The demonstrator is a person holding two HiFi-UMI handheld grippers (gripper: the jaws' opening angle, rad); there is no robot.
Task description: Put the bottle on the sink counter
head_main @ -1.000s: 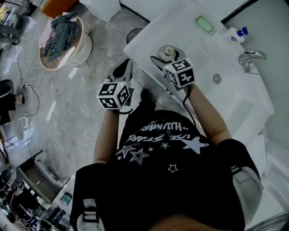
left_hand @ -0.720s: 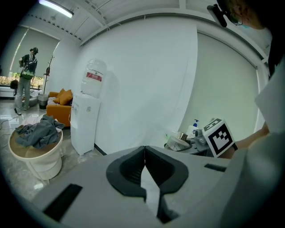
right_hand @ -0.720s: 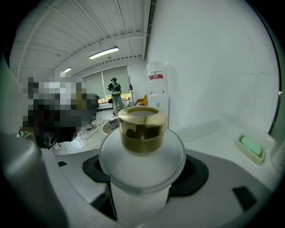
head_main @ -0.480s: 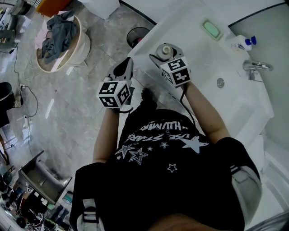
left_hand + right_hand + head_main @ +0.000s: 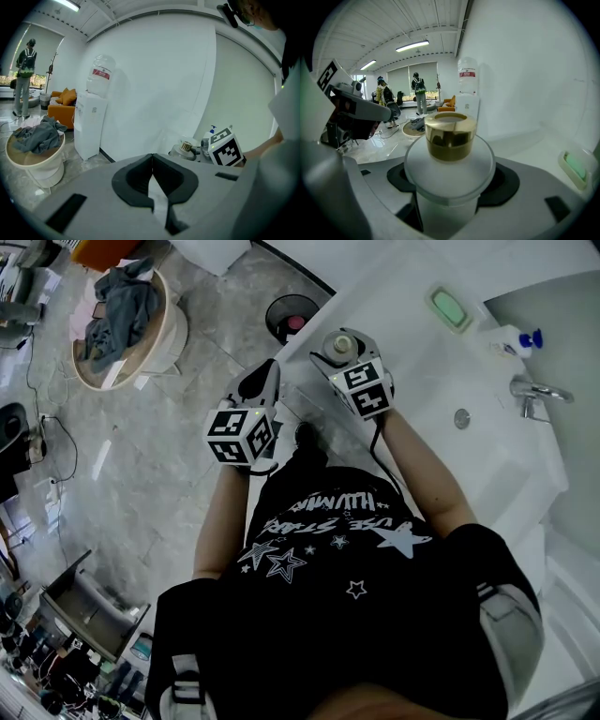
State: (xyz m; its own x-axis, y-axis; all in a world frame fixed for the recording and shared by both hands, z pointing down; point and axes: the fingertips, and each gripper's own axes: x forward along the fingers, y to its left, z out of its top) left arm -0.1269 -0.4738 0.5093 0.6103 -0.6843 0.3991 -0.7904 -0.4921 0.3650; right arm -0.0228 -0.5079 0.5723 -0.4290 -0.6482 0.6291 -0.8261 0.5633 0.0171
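A frosted white bottle with a gold cap sits between the jaws of my right gripper, which is shut on its body. In the head view the bottle is held upright over the near left corner of the white sink counter; whether it touches the counter cannot be told. My right gripper shows just ahead of its marker cube. My left gripper hangs over the floor left of the counter. In its own view the left gripper is shut with nothing in it.
A green soap dish, a blue-capped bottle, a tap and the drain are on the sink. A dark bin and a basket of grey clothes stand on the floor. A water dispenser stands by the wall.
My right gripper with the bottle has drifted slightly left toward the counter's corner. The view has shifted, so the bin now shows. The left gripper has barely moved.
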